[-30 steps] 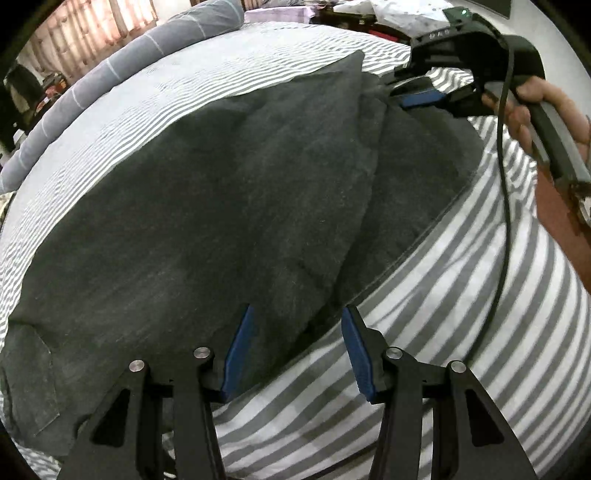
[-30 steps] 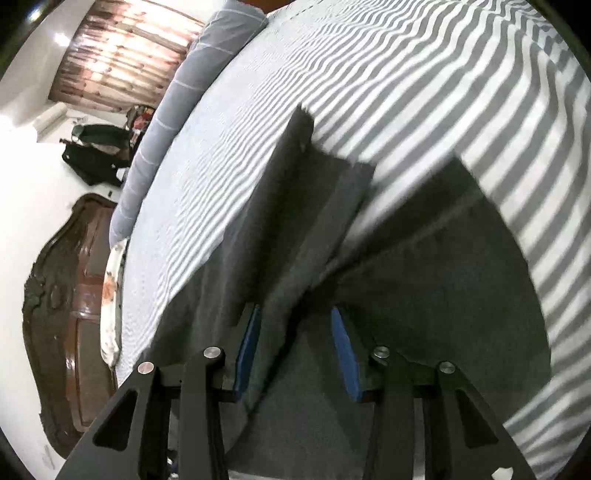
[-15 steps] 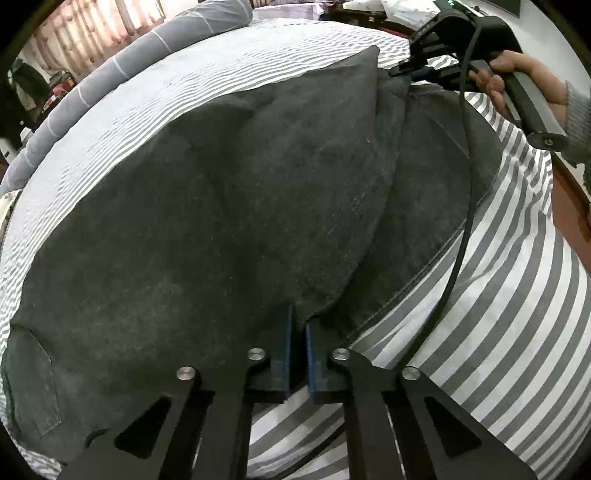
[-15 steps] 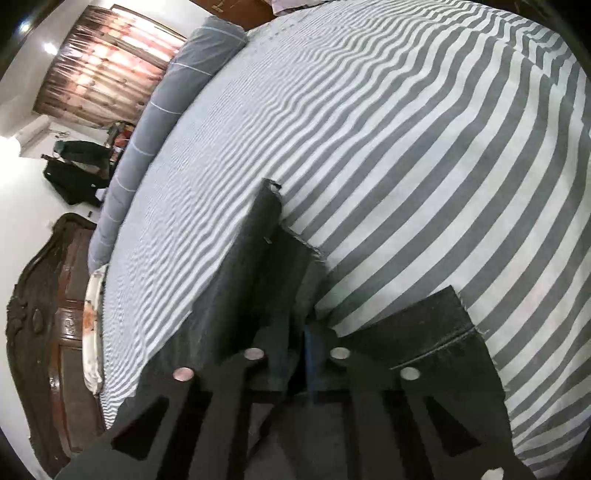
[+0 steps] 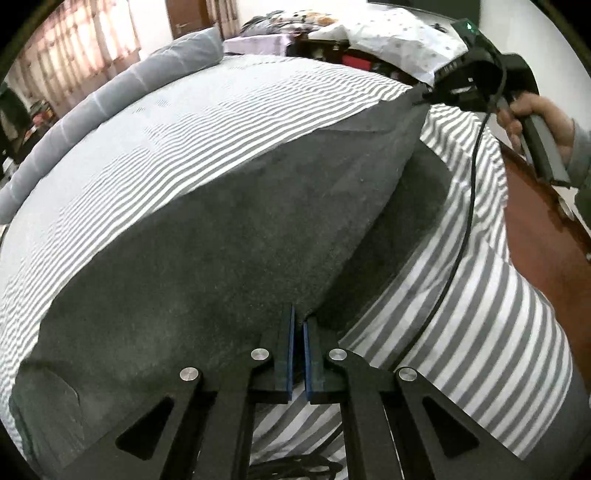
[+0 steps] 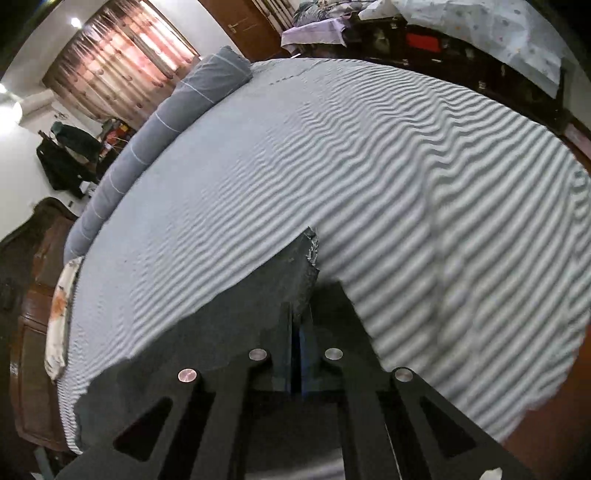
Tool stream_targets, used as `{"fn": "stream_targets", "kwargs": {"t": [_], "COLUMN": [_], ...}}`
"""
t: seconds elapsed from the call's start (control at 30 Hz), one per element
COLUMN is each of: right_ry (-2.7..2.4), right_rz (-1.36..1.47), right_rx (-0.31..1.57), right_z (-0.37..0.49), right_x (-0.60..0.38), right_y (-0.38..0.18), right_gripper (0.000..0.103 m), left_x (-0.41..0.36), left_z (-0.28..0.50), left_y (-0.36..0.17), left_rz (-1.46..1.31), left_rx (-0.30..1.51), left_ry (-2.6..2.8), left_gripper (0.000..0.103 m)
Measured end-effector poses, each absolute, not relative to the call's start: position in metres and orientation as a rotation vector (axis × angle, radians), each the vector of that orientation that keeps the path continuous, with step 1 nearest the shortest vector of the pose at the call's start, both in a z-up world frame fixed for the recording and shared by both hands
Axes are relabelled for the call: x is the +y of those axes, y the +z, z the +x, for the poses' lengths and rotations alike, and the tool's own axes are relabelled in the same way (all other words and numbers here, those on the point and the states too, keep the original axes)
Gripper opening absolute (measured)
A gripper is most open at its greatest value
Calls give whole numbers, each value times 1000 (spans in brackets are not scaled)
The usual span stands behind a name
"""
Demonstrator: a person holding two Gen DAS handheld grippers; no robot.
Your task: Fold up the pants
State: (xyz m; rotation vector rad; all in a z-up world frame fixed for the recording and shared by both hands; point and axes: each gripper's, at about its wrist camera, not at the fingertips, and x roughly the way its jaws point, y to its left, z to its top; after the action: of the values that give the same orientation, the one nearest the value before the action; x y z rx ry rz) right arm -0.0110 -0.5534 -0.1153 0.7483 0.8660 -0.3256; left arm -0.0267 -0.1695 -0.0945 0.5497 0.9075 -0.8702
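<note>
Dark grey pants (image 5: 221,258) lie spread on a grey-and-white striped bed sheet (image 5: 221,122). My left gripper (image 5: 297,325) is shut on the near edge of the upper pant leg, which is lifted off the lower leg (image 5: 417,199). The right gripper (image 5: 428,96), held by a hand (image 5: 535,114) at the upper right, pinches the far hem of the same leg. In the right wrist view my right gripper (image 6: 301,314) is shut on the frayed hem (image 6: 308,254), raised above the sheet (image 6: 406,184).
A long grey bolster (image 6: 162,129) runs along the far side of the bed. A wooden bed frame (image 5: 543,236) borders the right edge. Cluttered furniture with cloths (image 6: 461,33) stands beyond the bed. A black cable (image 5: 469,206) hangs from the right gripper.
Both grippers went from open around the pant leg's edge to shut on it, then rose, lifting the upper leg off the lower one.
</note>
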Motion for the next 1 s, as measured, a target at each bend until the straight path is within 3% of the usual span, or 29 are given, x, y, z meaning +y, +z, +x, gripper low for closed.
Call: {"fn": "stream_targets", "kwargs": {"t": [0.53,0.63,0.7,0.73,1.0], "right_ry": [-443,-450,-465,-476,-408], "right_rz": [797,809,803,792,613], "right_rx": [1045,1058,1064,1055,986], "right_z": [-52,-51,-53,-54,-48], "right_x": [-551,-554,-555,-556,-531], "right_y": [-194,-194,-186,-180,-111], "right_gripper": [4,12,41,45,46], "left_x": [-171,-170,-167,-163,-109], "left_z": [-33,-27,-23,-21,7], "left_y": [-146,-147,-143,-140,-91], "left_rz": [660,630,589,562,275], "left_rx": [1013,1037,1058,1068,1074], "left_ry": [-874,-861,-860,-857,-800], "left_gripper": [4,6,7,10,16]}}
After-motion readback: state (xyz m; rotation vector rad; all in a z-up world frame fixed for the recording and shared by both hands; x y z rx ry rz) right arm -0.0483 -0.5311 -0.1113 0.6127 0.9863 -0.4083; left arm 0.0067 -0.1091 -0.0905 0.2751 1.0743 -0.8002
